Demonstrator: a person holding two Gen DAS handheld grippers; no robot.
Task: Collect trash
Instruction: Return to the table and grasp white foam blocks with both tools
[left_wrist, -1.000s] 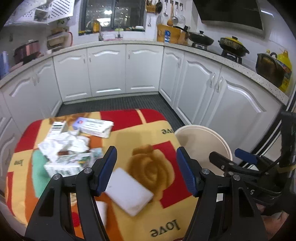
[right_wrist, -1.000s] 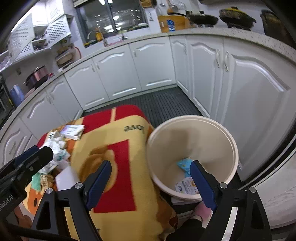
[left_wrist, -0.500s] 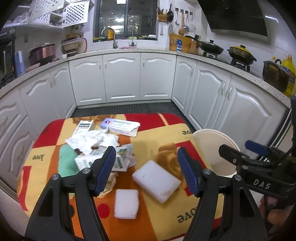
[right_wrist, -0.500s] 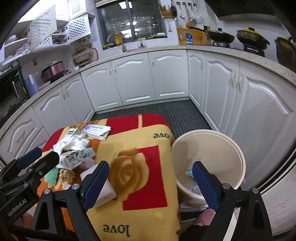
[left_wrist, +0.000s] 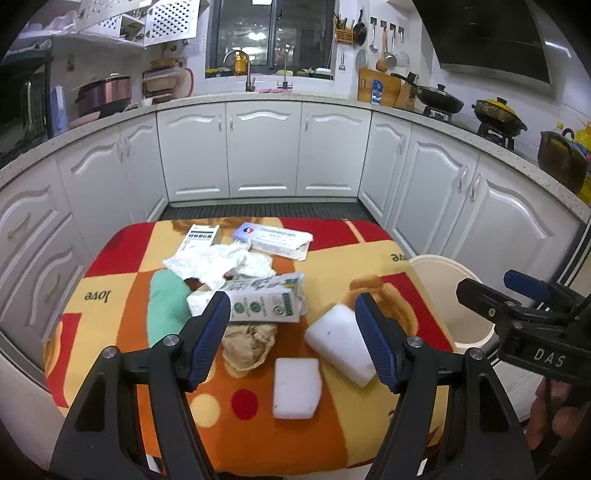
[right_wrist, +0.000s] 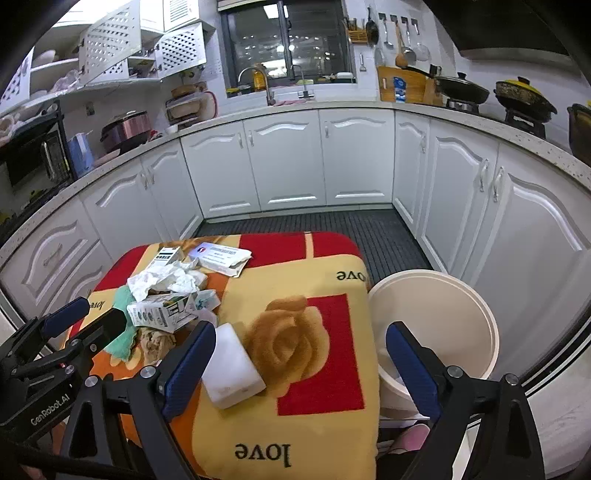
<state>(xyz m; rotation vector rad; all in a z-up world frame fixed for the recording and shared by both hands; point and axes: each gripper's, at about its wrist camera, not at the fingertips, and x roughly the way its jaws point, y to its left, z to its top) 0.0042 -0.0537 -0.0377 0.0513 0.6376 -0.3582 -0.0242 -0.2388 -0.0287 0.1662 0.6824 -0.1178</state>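
Two fisheye views, each mounted behind a pair of blue-padded fingers and aimed forward and downward over a table under a patterned cloth (left_wrist: 369, 266). Left wrist view: centred above the near edge, close over the litter pile, facing the white cabinets (left_wrist: 264, 151) and sink window. Right wrist view: offset to the right, over the cream bin (right_wrist: 476, 306). Shared by both: cloth, white foam block (left_wrist: 341, 343) (right_wrist: 231, 363), bin, cabinets, and the opposite gripper at the frame edge.

Bright, even indoor light; sharp centre, strong fisheye bending and dark corners.
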